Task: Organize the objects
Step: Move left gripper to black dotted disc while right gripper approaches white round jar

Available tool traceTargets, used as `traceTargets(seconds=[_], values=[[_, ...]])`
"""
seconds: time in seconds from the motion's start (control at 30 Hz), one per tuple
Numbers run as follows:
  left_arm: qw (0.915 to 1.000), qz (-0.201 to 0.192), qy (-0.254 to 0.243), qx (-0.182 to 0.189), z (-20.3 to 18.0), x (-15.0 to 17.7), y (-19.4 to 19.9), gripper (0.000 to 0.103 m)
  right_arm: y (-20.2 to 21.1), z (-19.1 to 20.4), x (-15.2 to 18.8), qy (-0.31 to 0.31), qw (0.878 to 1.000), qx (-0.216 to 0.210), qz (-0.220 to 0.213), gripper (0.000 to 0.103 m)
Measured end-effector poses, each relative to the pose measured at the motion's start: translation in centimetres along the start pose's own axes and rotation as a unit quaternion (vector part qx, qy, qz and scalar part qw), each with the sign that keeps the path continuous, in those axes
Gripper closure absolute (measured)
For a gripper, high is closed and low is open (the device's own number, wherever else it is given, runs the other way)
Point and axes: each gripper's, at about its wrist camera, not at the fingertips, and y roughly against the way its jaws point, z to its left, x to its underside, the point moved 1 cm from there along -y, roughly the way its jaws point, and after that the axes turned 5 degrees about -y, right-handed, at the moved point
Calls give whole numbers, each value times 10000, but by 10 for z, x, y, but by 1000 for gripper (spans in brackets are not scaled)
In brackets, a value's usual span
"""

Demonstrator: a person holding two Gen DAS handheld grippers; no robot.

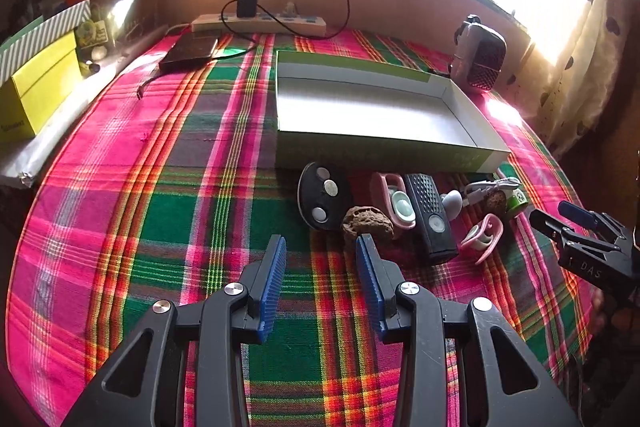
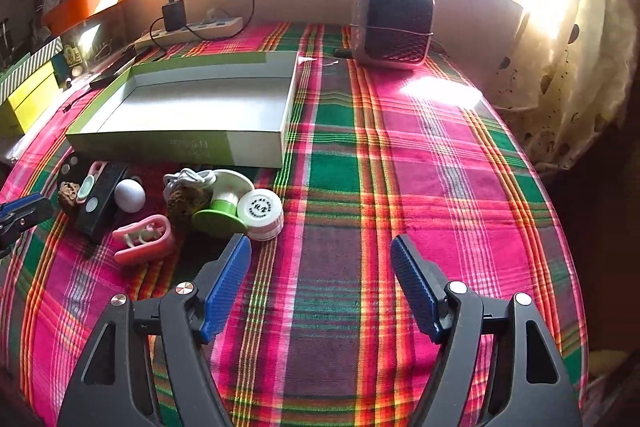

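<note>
An empty shallow green-and-white box (image 1: 376,107) (image 2: 192,107) sits on the plaid cloth. In front of it lies a pile of small things: a black oval disc (image 1: 324,195), a brown walnut (image 1: 366,225) (image 2: 69,195), a black remote-like bar (image 1: 432,217) (image 2: 100,205), pink clips (image 1: 482,237) (image 2: 142,237), a white ball (image 2: 130,195), a coiled white cable (image 2: 188,179), a green spool (image 2: 220,217) and a white round jar (image 2: 261,213). My left gripper (image 1: 320,247) is open and empty, just short of the walnut. My right gripper (image 2: 320,247) is open and empty, right of the jar.
A power strip with charger (image 1: 260,21) (image 2: 188,27) and a dark flat device (image 1: 190,51) lie at the back. A small speaker-like unit (image 1: 478,57) (image 2: 394,25) stands back right. Yellow boxes (image 1: 38,95) line the left edge. A curtain (image 2: 568,67) hangs at right.
</note>
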Motion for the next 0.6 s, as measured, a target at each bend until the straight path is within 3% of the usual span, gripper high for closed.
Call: traceTargets(seconds=[0.6], values=[[9999, 163, 14, -48, 10, -32, -29, 68, -34, 8, -11, 281, 9986, -336, 289, 30]])
